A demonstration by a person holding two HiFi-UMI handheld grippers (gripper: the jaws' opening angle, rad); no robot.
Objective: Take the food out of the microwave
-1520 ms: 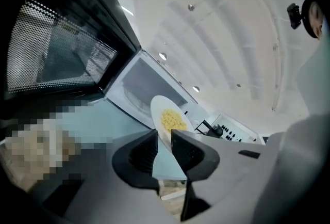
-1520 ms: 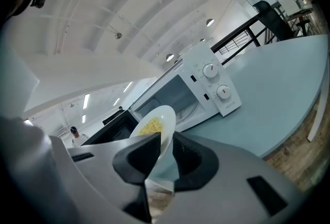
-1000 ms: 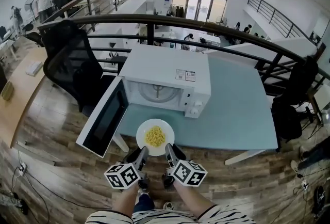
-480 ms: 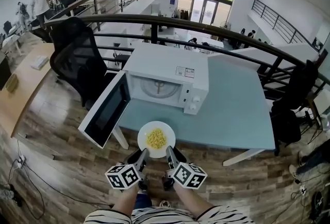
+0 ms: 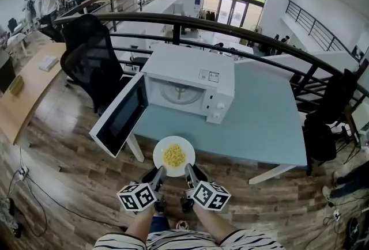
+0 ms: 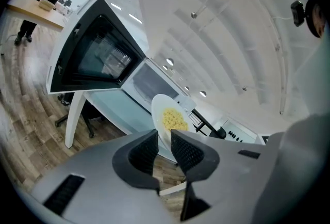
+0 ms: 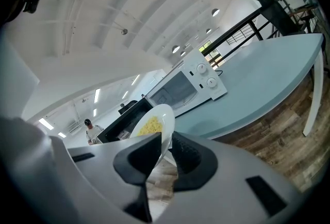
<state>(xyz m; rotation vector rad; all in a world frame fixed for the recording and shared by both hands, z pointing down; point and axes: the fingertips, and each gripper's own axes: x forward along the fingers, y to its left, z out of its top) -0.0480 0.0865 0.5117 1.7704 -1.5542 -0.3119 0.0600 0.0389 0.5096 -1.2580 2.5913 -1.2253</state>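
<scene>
A white plate [image 5: 173, 156] with yellow food [image 5: 173, 155] hangs in the air just off the front edge of the light-blue table [image 5: 265, 122]. My left gripper [image 5: 159, 172] is shut on the plate's near left rim and my right gripper [image 5: 188, 170] on its near right rim. The left gripper view shows the plate [image 6: 167, 122] pinched between the dark pads, as does the right gripper view [image 7: 152, 127]. The white microwave [image 5: 190, 84] stands on the table behind, its door [image 5: 120, 116] swung open to the left, its cavity showing only the turntable.
A black office chair [image 5: 89, 61] stands left of the table, behind the open door. A curved black railing [image 5: 230, 27] runs behind the table. A wooden desk [image 5: 23, 99] lies at the far left. Wood floor [image 5: 75, 185] spreads beneath me.
The plate, held in both grippers, has drawn back from the table's front edge toward me. The microwave and table sit farther off in the view.
</scene>
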